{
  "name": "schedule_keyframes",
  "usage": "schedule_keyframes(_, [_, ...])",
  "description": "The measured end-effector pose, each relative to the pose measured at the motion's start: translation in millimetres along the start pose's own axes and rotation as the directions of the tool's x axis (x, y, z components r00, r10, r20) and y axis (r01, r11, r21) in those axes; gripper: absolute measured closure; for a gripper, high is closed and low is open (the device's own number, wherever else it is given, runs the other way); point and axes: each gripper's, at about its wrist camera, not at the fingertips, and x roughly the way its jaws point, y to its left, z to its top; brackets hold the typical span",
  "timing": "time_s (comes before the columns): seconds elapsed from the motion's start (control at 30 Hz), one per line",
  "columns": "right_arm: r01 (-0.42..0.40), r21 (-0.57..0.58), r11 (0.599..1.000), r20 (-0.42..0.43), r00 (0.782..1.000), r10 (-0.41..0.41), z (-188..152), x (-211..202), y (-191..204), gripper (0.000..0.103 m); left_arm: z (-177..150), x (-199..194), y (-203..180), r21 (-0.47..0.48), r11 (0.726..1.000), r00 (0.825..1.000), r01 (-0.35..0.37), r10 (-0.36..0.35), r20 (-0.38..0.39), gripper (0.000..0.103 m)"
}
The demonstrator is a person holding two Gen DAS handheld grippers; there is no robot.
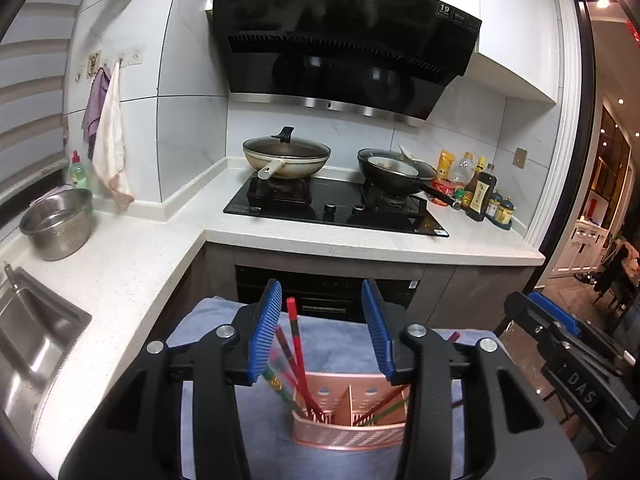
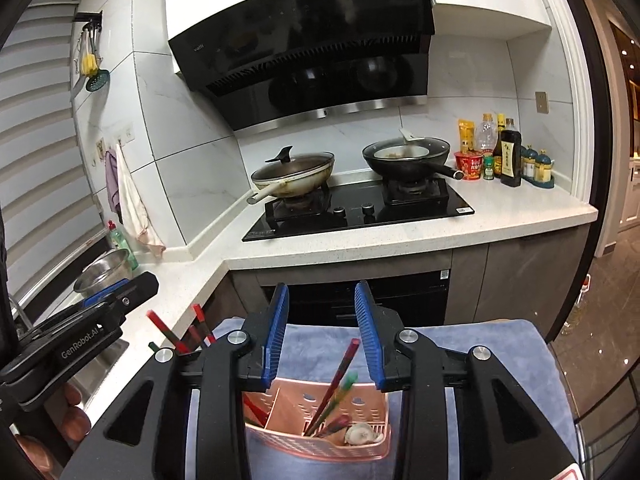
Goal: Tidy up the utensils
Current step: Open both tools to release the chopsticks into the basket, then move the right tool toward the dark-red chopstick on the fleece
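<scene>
Both grippers are hovering over the same spot here. The left gripper [image 1: 324, 332], black with ribbed blue pads, has its jaws partway apart and nothing pinched; a few red chopsticks [image 1: 297, 344] poke up in the gap without touching either pad, far as I can see. They're standing in the left compartment of a pink perforated plastic utensil caddy [image 1: 348, 436].

The right gripper [image 2: 322, 334] is the same deal: jaws partly apart, nothing gripped. A red and a green chopstick [image 2: 334, 390] lean up between its pads, sitting in the caddy's middle compartment, and a pale ceramic spoon [image 2: 362, 434] lies in the rightmost one.

The caddy sits on a blue-grey cloth [image 2: 472, 344] spread over a small table in front of the white speckled countertop [image 1: 132, 264]. Further back there's a black gas hob [image 1: 336, 210] with two woks on it.
</scene>
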Motion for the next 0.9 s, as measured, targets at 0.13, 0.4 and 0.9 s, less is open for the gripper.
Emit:
schedule_keyframes(0.13, [-0.012, -0.002, 1.0, -0.003, 1.0, 0.012, -6, -14, 2, 0.069, -6, -10, 1, -0.008, 1.0, 1.0, -0.009, 0.009, -0.018, 0.059])
schedule_keyframes(0.4, [-0.023, -0.027, 0.999, -0.025, 0.999, 0.023, -30, -43, 8, 0.067, -25, -36, 0, 0.014, 0.999, 0.999, -0.029, 0.029, -0.032, 0.056])
schedule_keyframes(0.9, [0.0, -0.103, 0.995, -0.149, 0.989, -0.015, -123, -94, 16, 0.065, -110, -72, 11, 0.038, 0.997, 0.988, -0.066, 0.071, -0.137, 0.045])
